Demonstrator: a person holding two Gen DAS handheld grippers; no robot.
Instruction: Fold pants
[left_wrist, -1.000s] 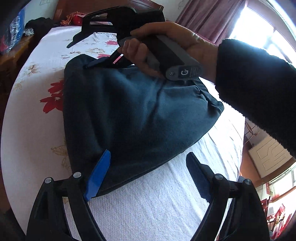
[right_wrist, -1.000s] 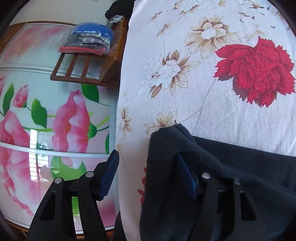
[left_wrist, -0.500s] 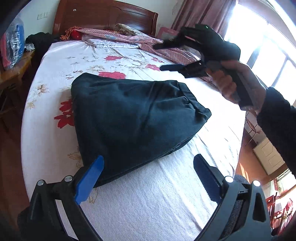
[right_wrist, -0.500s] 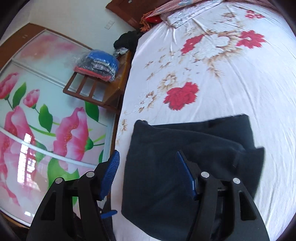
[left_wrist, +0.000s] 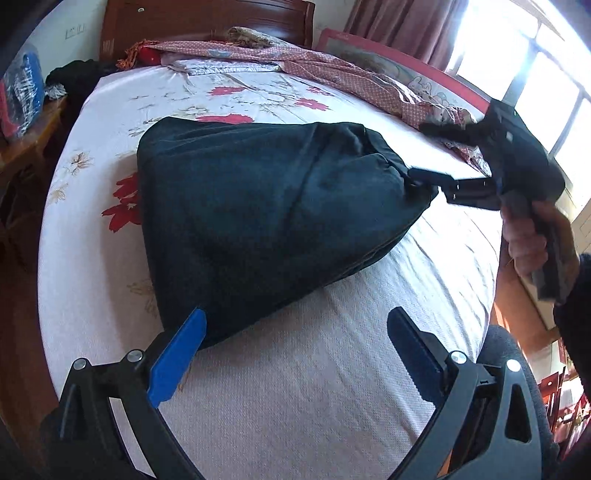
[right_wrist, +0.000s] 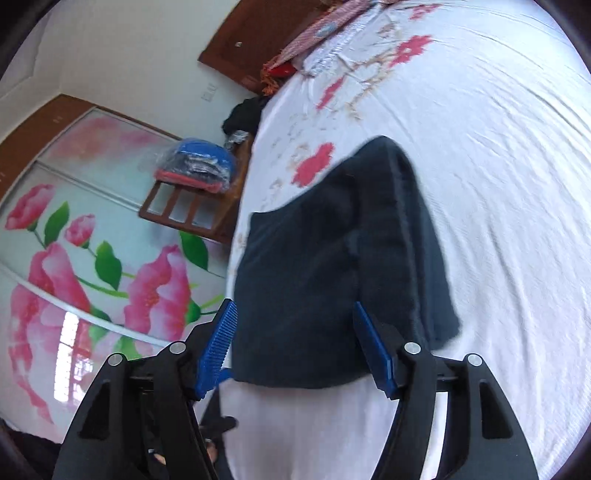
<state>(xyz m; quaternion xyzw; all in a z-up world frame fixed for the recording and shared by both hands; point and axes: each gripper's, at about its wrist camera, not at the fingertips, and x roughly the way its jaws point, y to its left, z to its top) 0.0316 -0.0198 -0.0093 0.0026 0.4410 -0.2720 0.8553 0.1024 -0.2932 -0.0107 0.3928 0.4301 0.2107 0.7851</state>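
Observation:
The dark navy pants (left_wrist: 266, 214) lie folded in a thick bundle on the white flowered bed sheet (left_wrist: 295, 387); they also show in the right wrist view (right_wrist: 332, 266). My left gripper (left_wrist: 295, 354) is open and empty, just in front of the bundle's near corner. My right gripper (right_wrist: 295, 343) is open and empty, hovering over the bundle's near edge. In the left wrist view the right gripper (left_wrist: 436, 177) is at the bundle's right corner, held by a hand.
A rumpled patterned quilt (left_wrist: 332, 70) and the wooden headboard (left_wrist: 207, 22) are at the far end of the bed. A wooden stand (right_wrist: 192, 206) with bagged clothes (right_wrist: 199, 162) sits beside the bed. A flowered wardrobe door (right_wrist: 74, 266) is behind it.
My right gripper has let go of the pants' far corner, lifted, and swung round to the bundle's right side. My left gripper has drawn back slightly.

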